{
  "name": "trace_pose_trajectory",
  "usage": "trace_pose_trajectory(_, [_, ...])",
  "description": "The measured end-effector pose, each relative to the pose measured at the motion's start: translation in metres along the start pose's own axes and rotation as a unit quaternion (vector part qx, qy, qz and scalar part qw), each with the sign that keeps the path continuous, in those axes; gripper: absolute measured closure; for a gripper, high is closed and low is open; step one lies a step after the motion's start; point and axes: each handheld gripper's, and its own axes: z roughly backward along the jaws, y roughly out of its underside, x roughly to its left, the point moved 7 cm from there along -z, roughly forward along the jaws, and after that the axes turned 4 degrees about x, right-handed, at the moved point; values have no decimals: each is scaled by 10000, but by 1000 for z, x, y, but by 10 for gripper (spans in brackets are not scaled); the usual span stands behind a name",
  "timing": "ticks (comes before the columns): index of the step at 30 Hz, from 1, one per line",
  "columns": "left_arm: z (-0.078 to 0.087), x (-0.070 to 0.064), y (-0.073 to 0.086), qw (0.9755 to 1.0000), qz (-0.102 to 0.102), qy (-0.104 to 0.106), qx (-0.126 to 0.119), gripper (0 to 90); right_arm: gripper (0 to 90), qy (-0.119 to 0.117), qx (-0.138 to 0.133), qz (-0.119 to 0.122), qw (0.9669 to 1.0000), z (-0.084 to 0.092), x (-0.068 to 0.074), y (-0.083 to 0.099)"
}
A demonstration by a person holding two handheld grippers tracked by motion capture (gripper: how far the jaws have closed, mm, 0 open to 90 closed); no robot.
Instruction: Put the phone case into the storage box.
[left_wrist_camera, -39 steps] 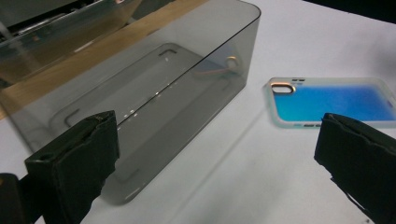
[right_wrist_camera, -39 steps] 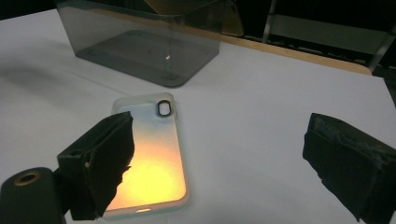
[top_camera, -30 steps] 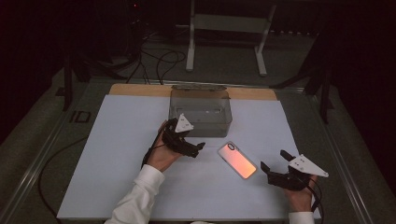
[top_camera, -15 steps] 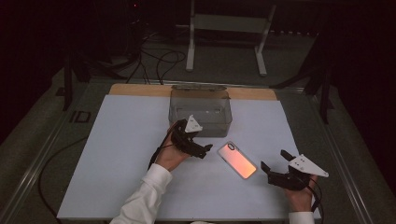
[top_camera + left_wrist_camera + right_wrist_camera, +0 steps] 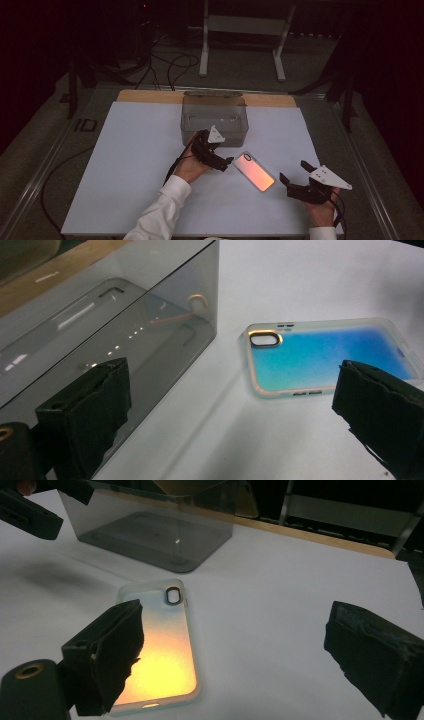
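A phone case (image 5: pixel 254 171) lies flat on the white table sheet (image 5: pixel 130 165), camera cutout toward the clear plastic box (image 5: pixel 214 117) that stands just beside it at about 11 o'clock. In the high view the case glows orange-pink; in the left gripper view it reads blue. The left gripper (image 5: pixel 219 159) hovers at the case's 9 o'clock, near its cutout end and just in front of the box, jaws spread wide and holding nothing. The right gripper (image 5: pixel 296 180) sits at the case's 4 o'clock, apart from it, jaws likewise wide open and empty, aimed toward the case.
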Motion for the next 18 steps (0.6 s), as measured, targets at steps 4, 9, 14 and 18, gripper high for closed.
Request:
trace_pose_trajectory(4, [-5, -1, -1, 10000, 2, 14, 28, 35, 89, 7, 2, -1, 10000, 0, 0, 0])
trace_pose_trajectory(9, [-12, -3, -3, 10000, -14, 40, 79, 40, 89, 5, 11, 1, 10000, 0, 0, 0])
trace_pose_trajectory(14, [-19, -5, -3, 9999, 13, 76, 122, 42, 89, 4, 10, 5, 10000, 0, 0, 0])
trace_pose_trajectory(18, [-24, -6, -3, 9998, 19, 105, 172, 45, 90, 22, 16, 3, 10000, 0, 0, 0])
